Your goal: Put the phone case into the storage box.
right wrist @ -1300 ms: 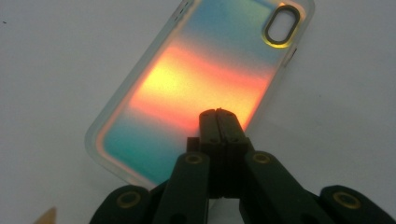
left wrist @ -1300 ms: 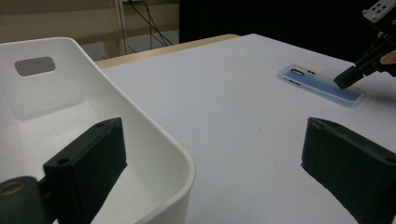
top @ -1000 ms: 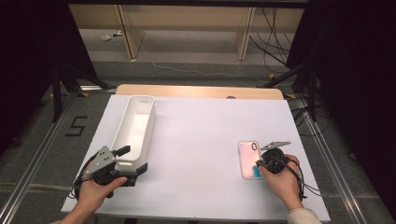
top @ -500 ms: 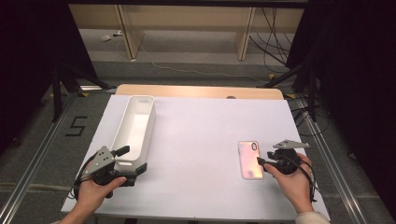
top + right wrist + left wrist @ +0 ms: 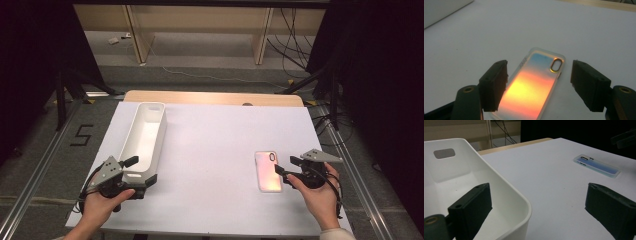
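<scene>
Now the phone case [image 5: 269,171], iridescent with an orange-pink glow and a camera cutout at its far end, lies flat on the white counter [image 5: 215,150] near the right edge, toward the near right corner. Just beside it, on its right, the right gripper [image 5: 286,170] is held in the person's right hand [image 5: 316,194]; its fingers [image 5: 495,83] have just been opening and now stand wide apart, with the case lying on the counter below and between them, untouched by either pad. Over by the near left corner, the left gripper [image 5: 143,170] sits in the left hand [image 5: 100,202] at the near end of a long white bin [image 5: 145,137], which runs along the left side of the counter. Its fingers [image 5: 471,207] are spread open, one inside the bin and one outside over the bare counter, straddling the bin's near corner wall without pressing it.
</scene>
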Demonstrator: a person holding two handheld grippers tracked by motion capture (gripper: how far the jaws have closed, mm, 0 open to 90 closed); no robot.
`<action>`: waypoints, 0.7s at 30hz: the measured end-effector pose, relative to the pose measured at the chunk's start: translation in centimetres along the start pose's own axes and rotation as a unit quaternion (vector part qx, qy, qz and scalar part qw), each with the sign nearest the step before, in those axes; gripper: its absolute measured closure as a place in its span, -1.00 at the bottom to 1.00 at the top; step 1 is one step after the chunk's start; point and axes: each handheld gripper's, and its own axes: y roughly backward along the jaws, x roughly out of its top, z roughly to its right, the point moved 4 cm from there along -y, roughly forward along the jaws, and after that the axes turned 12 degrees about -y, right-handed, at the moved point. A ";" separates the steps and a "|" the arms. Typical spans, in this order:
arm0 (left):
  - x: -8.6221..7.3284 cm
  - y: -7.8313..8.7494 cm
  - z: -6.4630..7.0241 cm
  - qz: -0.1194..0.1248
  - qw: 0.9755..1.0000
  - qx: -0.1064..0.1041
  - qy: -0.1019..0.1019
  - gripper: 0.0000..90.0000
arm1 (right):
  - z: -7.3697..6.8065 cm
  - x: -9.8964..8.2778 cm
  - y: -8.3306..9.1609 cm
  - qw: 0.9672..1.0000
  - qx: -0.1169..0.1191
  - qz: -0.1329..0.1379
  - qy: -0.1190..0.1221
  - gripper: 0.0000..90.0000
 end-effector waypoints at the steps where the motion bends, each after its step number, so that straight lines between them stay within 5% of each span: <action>1: 0.0 0.0 0.0 -0.002 1.000 0.000 0.000 -0.86 | 0.1 0.0 0.1 1.000 -0.001 -0.009 0.005 -0.32; 13: 0.1 -0.6 0.0 -0.006 1.000 0.003 -0.004 -0.86 | 0.0 -0.1 -0.1 1.000 0.013 -0.002 -0.003 -0.32; 21: 0.1 -0.8 0.1 -0.008 1.000 0.002 -0.001 -0.86 | 0.5 0.1 0.7 1.000 0.000 0.004 0.004 -0.32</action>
